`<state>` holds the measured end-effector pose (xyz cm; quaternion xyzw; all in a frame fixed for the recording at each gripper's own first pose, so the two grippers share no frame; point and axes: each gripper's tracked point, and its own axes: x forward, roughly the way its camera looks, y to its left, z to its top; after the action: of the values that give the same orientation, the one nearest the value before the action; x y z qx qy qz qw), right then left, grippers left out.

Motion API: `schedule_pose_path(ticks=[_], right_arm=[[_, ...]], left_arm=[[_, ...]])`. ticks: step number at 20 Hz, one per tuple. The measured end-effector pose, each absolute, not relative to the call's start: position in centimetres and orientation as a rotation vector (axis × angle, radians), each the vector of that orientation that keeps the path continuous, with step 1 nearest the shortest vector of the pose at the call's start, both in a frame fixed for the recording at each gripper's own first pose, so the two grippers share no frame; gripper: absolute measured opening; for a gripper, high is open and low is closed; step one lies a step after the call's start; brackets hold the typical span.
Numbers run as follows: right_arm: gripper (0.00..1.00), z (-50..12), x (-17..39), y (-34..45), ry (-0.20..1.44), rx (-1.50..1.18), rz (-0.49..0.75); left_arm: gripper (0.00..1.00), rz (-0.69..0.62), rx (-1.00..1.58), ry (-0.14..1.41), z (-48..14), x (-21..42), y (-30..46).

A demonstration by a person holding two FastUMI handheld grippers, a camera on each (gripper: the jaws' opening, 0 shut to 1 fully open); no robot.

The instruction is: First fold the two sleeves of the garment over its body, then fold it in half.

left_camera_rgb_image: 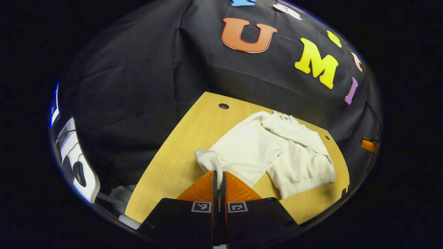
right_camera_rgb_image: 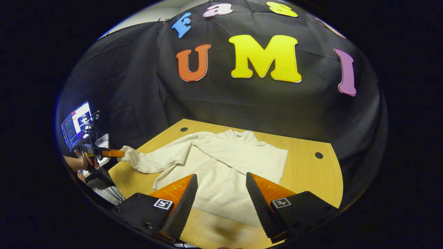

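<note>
A cream long-sleeved sweater (left_camera_rgb_image: 249,148) (right_camera_rgb_image: 225,155) lies flat on the wooden table (left_camera_rgb_image: 187,138) (right_camera_rgb_image: 311,173). One sleeve (left_camera_rgb_image: 294,135) is folded across its body. The other sleeve (right_camera_rgb_image: 155,160) stretches out sideways, and my left gripper (left_camera_rgb_image: 218,174) (right_camera_rgb_image: 116,153) is shut on its ribbed cuff (left_camera_rgb_image: 207,159) (right_camera_rgb_image: 126,154), holding it just off the table near the edge. My right gripper (right_camera_rgb_image: 221,181) hovers open above the sweater's hem, with only cloth showing between its fingers. A hand (right_camera_rgb_image: 74,162) holds the left gripper.
Round cable holes (left_camera_rgb_image: 224,105) (right_camera_rgb_image: 318,155) mark the table's back corners. A lit monitor (right_camera_rgb_image: 74,126) with cables stands beyond the table's left edge. White equipment (left_camera_rgb_image: 74,162) sits off that side. Bare wood (right_camera_rgb_image: 311,193) lies right of the sweater.
</note>
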<state>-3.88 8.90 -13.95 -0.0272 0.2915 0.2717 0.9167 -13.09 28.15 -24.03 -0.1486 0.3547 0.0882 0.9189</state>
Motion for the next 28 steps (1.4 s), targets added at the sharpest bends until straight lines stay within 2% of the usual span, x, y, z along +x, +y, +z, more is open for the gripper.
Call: schedule_pose_path(ticks=[9, 16, 23, 28], right_arm=[[0.88, -12.1, -4.1, 5.0, 0.551, -0.032, 0.525], [0.88, -11.4, -3.2, 0.8, 0.52, 0.023, 0.452], [0.88, -10.4, -3.0, -4.3, 0.481, 0.03, 0.36], [0.88, -9.6, -3.8, -8.4, 0.466, 0.038, 0.257]], left_arm=[[0.03, 0.123, -0.267, 0.588, -16.0, -2.4, 27.7], [0.03, -0.011, -0.099, 0.485, -8.4, 7.5, 25.7], [0.03, -0.253, -0.005, 0.466, -6.3, 16.1, 14.2], [0.03, -0.443, -0.005, 0.522, -9.2, 19.4, 2.9]])
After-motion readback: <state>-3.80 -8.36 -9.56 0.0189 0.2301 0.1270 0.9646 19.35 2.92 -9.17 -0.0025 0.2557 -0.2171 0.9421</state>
